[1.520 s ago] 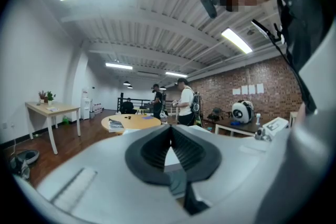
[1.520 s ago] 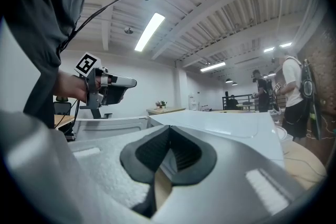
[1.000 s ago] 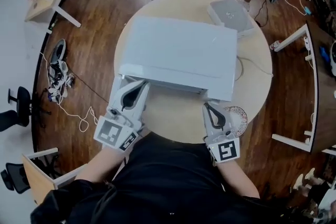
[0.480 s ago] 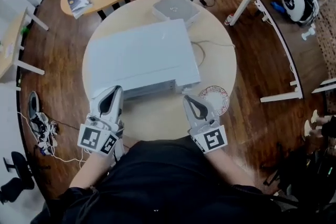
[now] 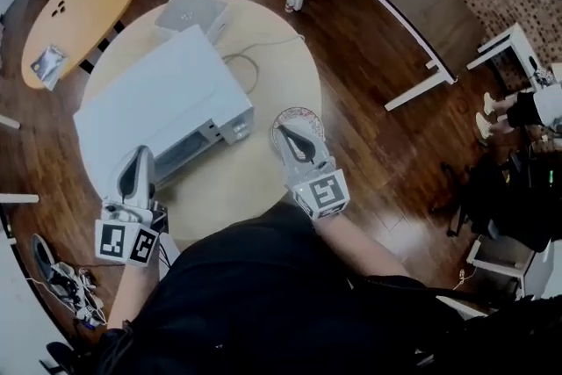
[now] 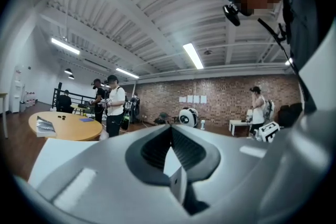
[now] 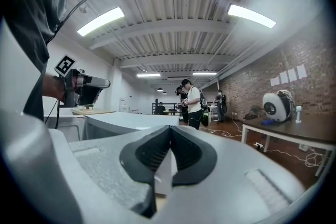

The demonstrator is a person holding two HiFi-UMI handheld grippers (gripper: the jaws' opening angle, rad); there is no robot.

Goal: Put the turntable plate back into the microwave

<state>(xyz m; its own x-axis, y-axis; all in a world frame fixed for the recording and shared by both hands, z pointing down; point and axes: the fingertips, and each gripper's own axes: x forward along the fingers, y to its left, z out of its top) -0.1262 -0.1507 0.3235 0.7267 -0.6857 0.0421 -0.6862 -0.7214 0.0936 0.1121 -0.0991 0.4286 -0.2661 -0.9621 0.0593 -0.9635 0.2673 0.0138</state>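
Patterned plate (image 5: 296,112) beside white microwave (image 5: 158,111)

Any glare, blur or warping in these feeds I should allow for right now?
Head view: evenly lit, fairly sharp, straight edges bowed, the right gripper covering most of the turntable plate. Left gripper view: ceiling lights flare, dark rim, near jaws soft. Right gripper view: the same, strongly bowed.

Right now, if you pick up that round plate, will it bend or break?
The plate looks thin, flat and glassy, so it probably stays stiff, not floppy. It could be slippery and would likely break if dropped. It lies flat near the table edge, so a push would probably slide it, maybe off.
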